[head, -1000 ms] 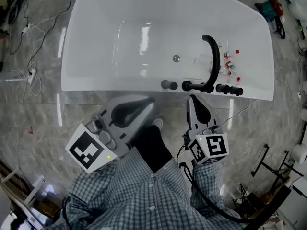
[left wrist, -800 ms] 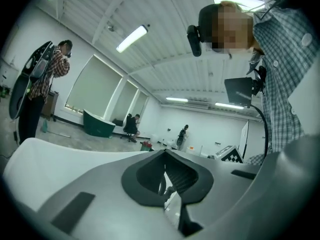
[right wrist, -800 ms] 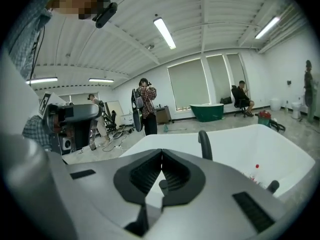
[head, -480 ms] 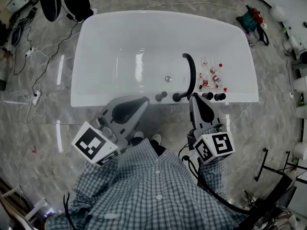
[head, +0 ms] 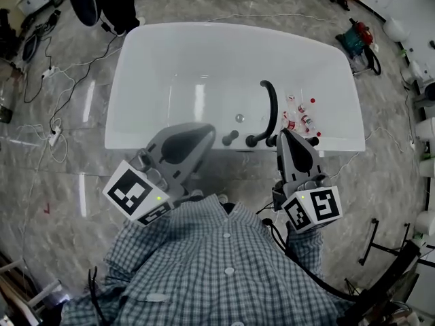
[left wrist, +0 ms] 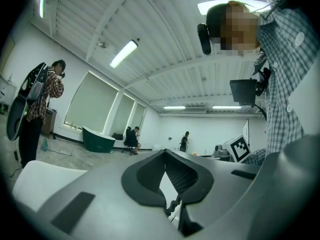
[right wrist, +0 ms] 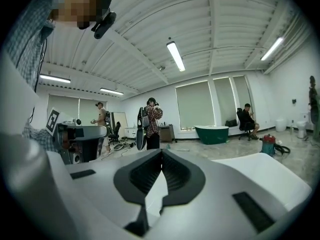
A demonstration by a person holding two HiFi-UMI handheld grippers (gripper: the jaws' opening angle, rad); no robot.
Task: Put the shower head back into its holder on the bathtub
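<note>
Both risen since before, left tongs (head: 206, 134) and right tongs (head: 284, 134) clenched empty, small bottles (head: 300, 114) on bathtub (head: 224, 36)

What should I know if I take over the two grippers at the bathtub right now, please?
Left gripper: shut, empty.
Right gripper: shut, empty.
Both are held in front of the bathtub, touching nothing.
The black shower head arches up from the near rim, beside the knobs; it looks seated.
Left to do: check the seating, which is too small to confirm here.
</note>
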